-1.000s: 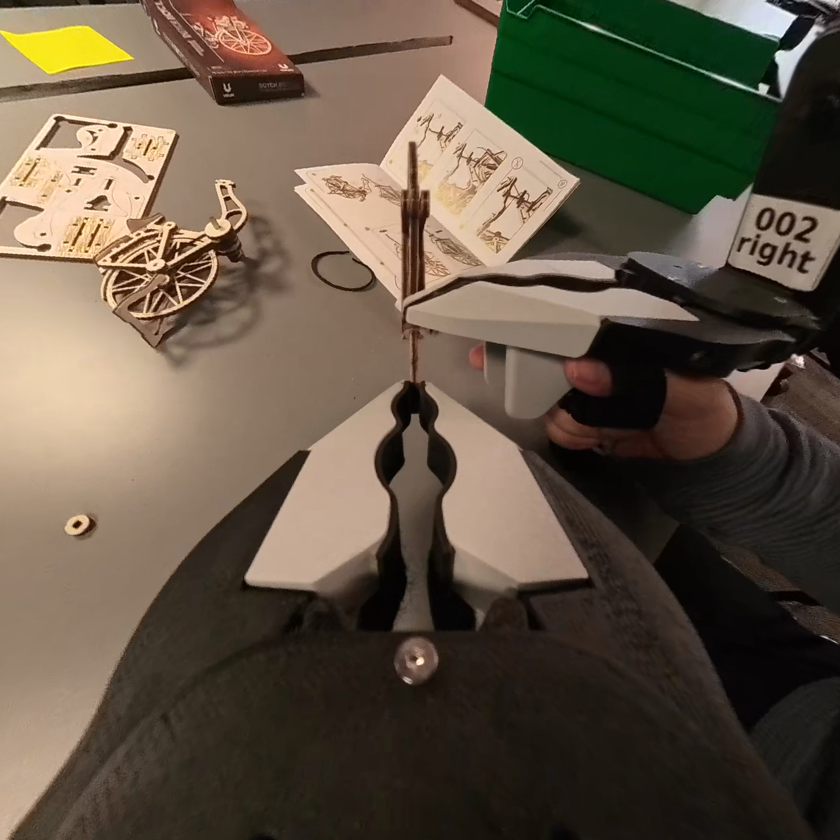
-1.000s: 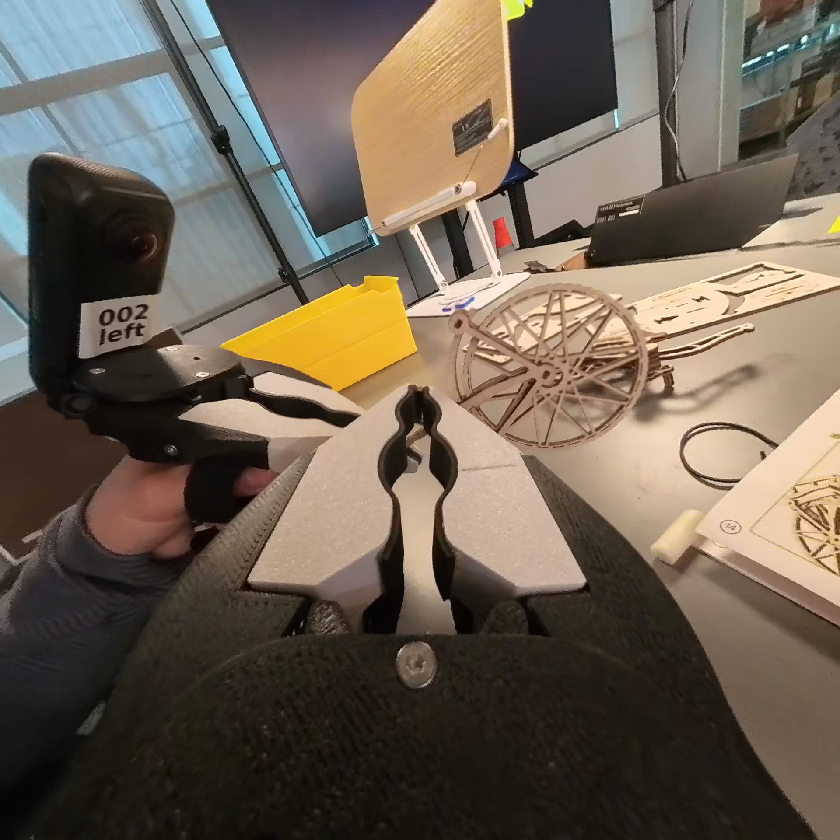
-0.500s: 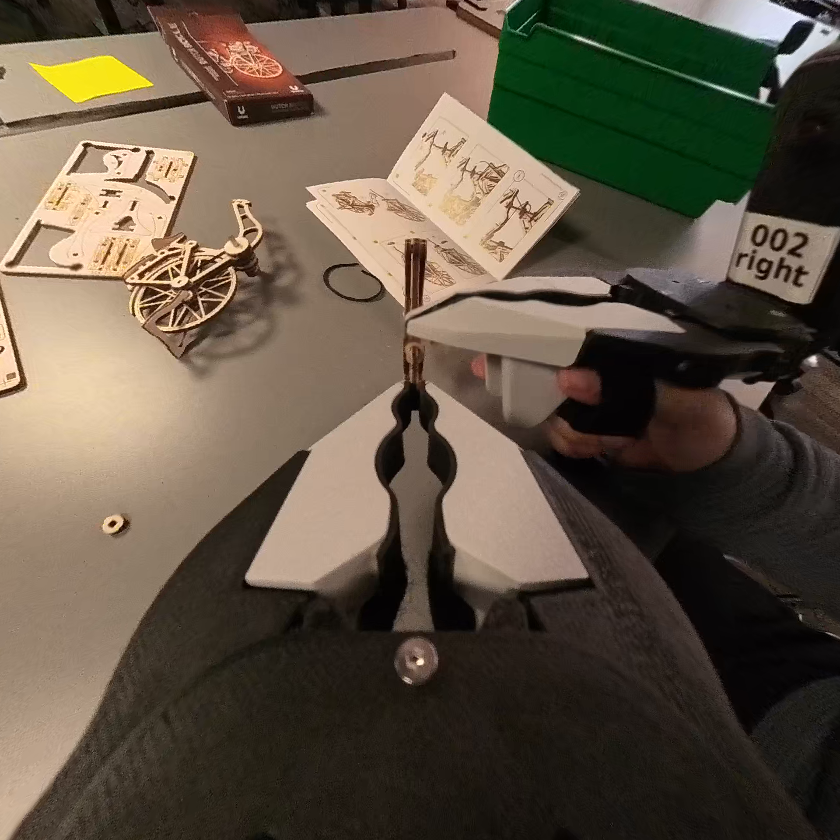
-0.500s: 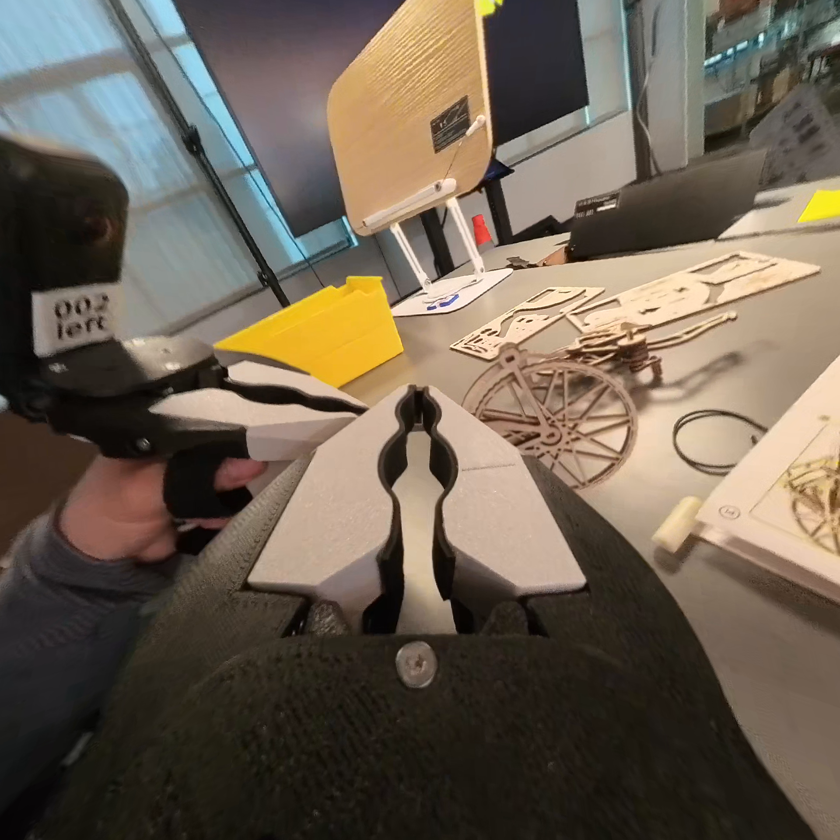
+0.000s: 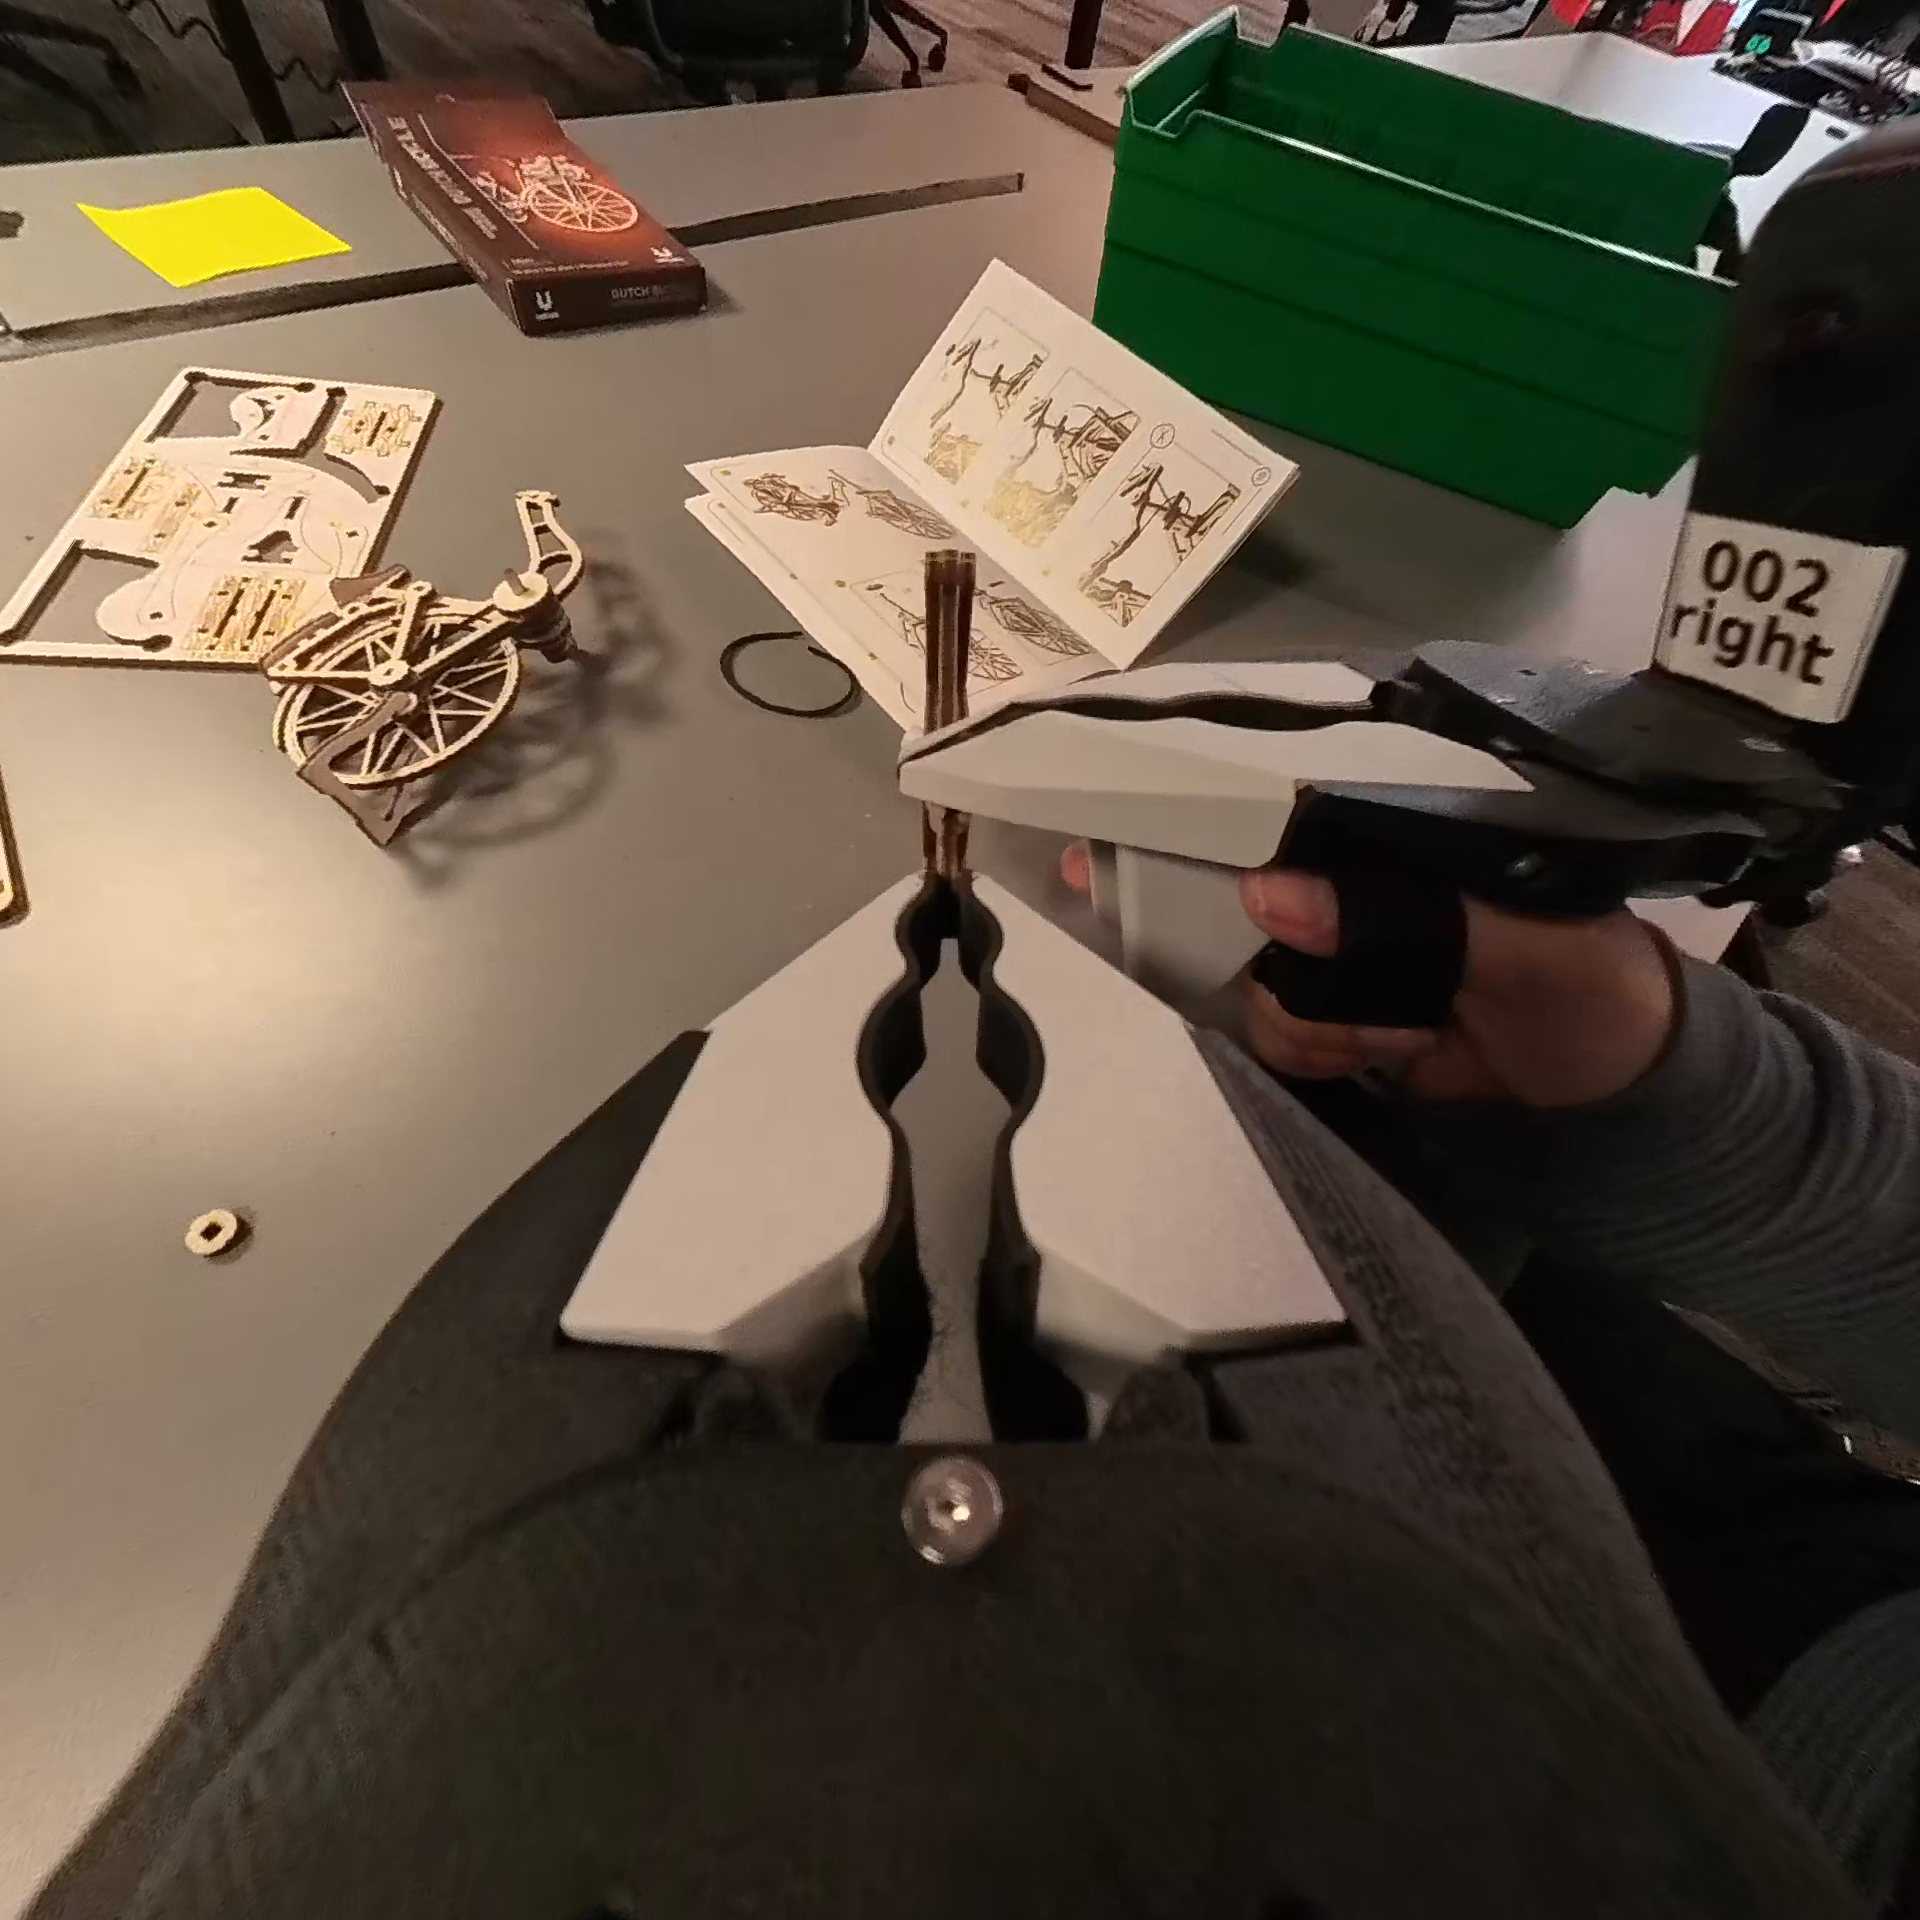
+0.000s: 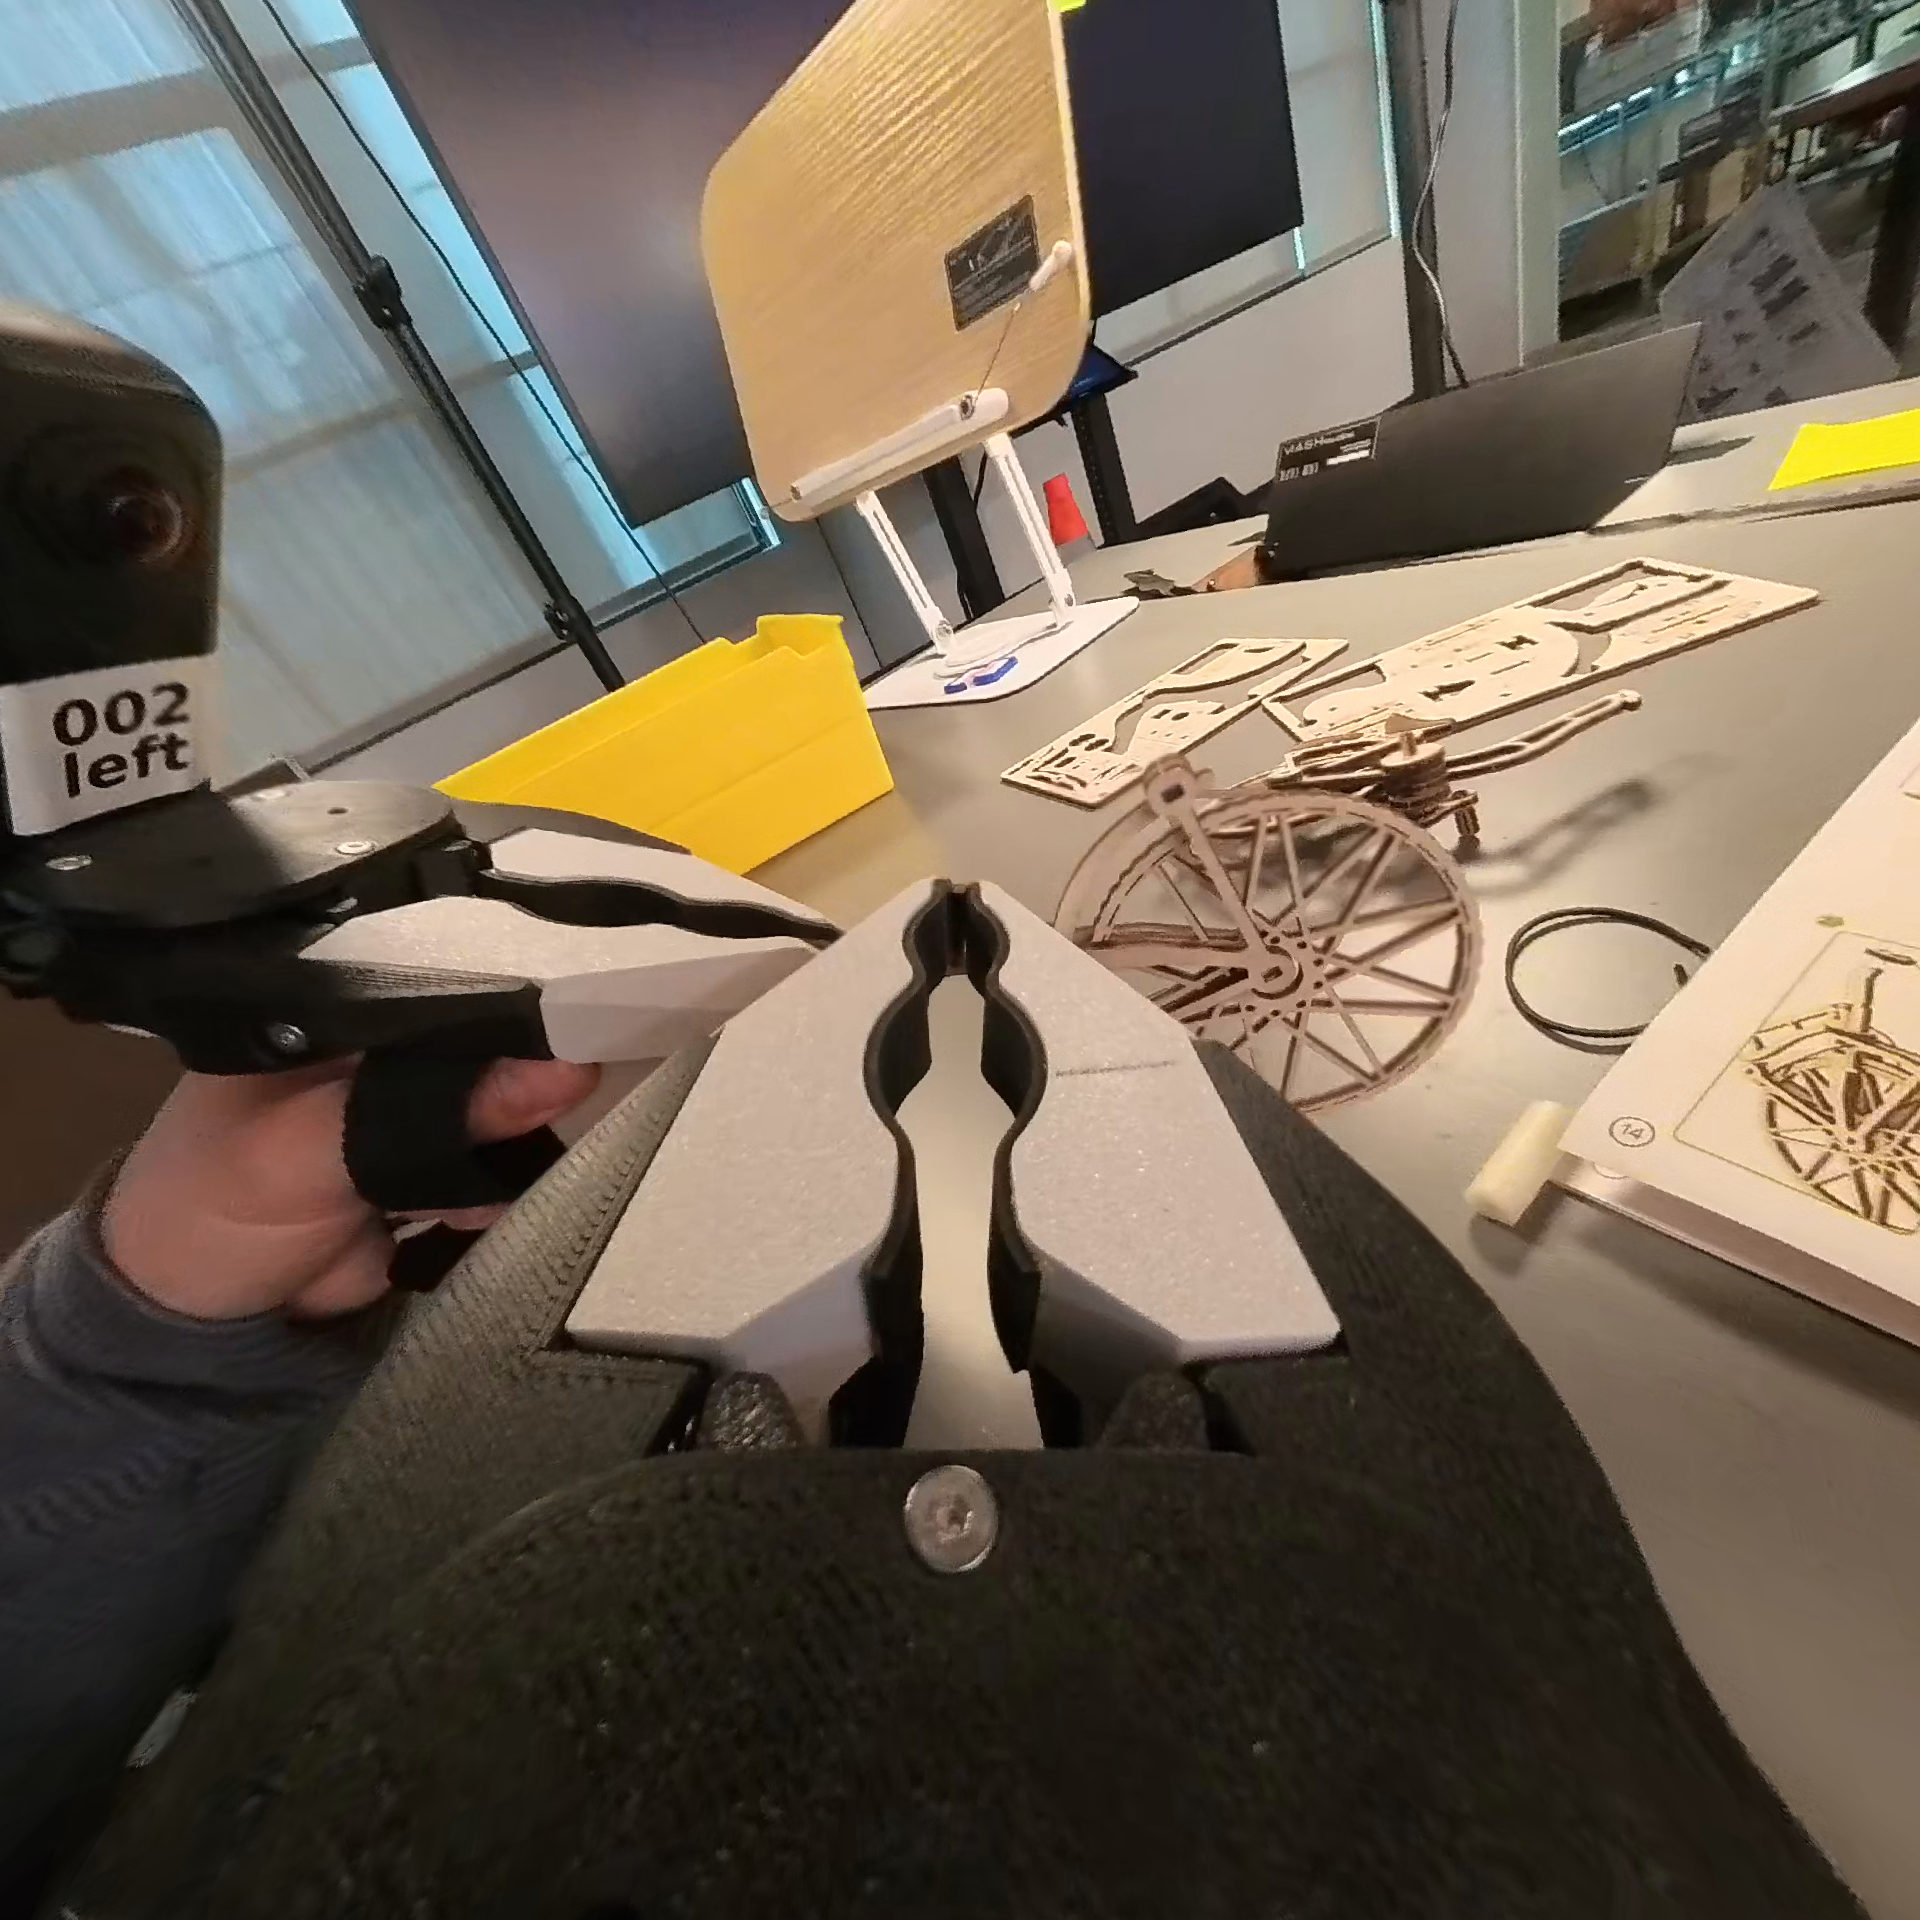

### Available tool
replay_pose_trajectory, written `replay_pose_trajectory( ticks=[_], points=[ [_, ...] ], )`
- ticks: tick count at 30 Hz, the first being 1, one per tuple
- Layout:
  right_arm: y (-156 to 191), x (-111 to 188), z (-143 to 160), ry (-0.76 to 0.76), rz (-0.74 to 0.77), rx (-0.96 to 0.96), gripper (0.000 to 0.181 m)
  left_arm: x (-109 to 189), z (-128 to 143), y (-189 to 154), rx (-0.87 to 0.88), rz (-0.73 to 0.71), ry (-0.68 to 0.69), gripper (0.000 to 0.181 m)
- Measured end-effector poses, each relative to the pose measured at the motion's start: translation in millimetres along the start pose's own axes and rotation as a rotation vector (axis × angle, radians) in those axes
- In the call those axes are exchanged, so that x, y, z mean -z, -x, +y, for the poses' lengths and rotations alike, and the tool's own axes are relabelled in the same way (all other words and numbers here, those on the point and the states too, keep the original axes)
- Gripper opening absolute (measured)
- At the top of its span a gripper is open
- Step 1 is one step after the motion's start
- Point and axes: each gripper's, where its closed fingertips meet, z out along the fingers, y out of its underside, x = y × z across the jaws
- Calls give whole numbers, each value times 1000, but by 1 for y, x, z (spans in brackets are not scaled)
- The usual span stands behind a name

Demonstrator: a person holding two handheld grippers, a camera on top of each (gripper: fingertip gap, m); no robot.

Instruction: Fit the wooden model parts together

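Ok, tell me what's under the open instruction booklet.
A white cylindrical peg pokes out beside the booklet edge, on the grey table. Anything farther beneath the pages is covered.

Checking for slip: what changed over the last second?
Both grippers drew back from the wheel assembly; it looks farther off in both views. No grasp change: left gripper stays shut on the thin wooden part, right gripper stays pinched on it from the side.

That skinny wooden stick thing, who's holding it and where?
Both grippers pinch the thin wooden part: the left gripper holds its bottom end, and the right gripper is shut on its middle.
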Motion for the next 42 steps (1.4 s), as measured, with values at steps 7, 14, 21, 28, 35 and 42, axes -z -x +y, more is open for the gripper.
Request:
replay_pose_trajectory(
  ticks=[7,14,21,28,35,42],
  points=[
    [0,-1,1,5,-15,-32,0,-1,0,1,-15,-13,-14,1],
    [2,-2,1,2,-18,-14,0,-1,-1,2,-24,-22,-36,1],
    [3,-3,3,18,-6,15,0,-2,-1,3,-39,-34,-51,1],
    [0,-4,3,23,18,36,0,0,-5,4,-60,-51,-83,0],
    [-4,-5,6,30,-11,-97,0,-3,-3,6,-47,-28,-62,0],
    [-10,-7,8,41,-11,-198,0,-6,-1,8,-43,5,-60,0]
  ],
)
